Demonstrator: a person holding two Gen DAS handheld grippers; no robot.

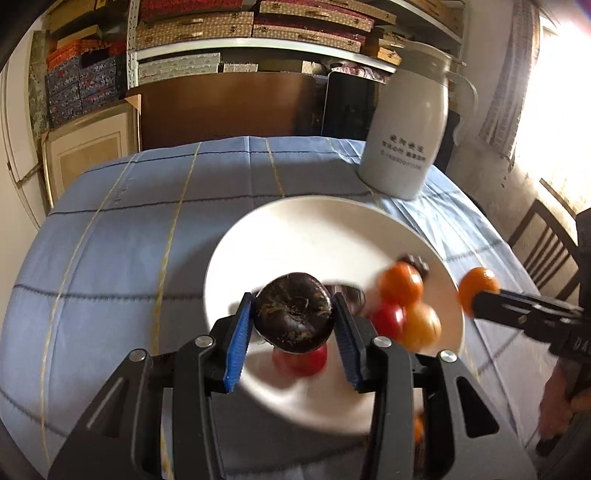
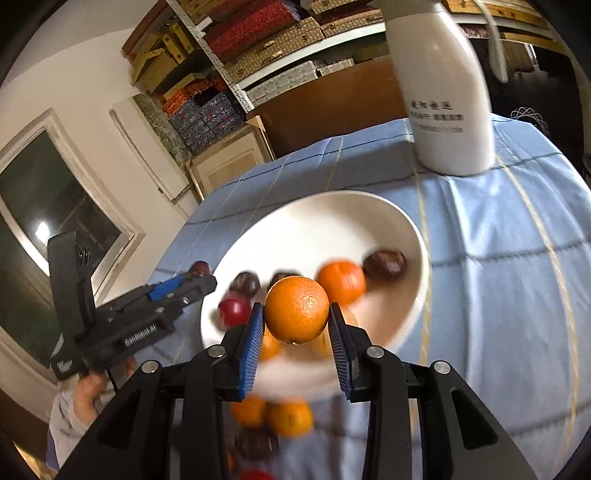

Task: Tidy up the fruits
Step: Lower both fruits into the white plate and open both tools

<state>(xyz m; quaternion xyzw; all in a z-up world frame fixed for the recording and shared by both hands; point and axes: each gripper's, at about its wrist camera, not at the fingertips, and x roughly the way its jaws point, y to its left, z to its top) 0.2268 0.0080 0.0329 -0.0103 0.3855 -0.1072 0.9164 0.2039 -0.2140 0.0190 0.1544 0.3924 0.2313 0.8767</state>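
Observation:
My left gripper (image 1: 293, 317) is shut on a dark brown round fruit (image 1: 293, 314), held above the near part of the white plate (image 1: 295, 229). My right gripper (image 2: 296, 317) is shut on an orange (image 2: 297, 310) over the plate (image 2: 325, 221). On the plate lie another orange (image 2: 341, 282), dark brown fruits (image 2: 385, 264) and a red fruit (image 2: 233, 309). In the left wrist view the right gripper (image 1: 476, 301) comes in from the right with its orange (image 1: 474, 286). The left gripper (image 2: 195, 277) shows at the plate's left in the right wrist view.
A tall white jug (image 1: 404, 136) stands behind the plate on the blue checked tablecloth (image 1: 122, 240). More oranges (image 2: 273, 415) and a dark fruit (image 2: 256, 443) lie on the cloth near the plate. A chair (image 1: 546, 251) stands at the right, shelves of boxes (image 1: 251, 29) behind.

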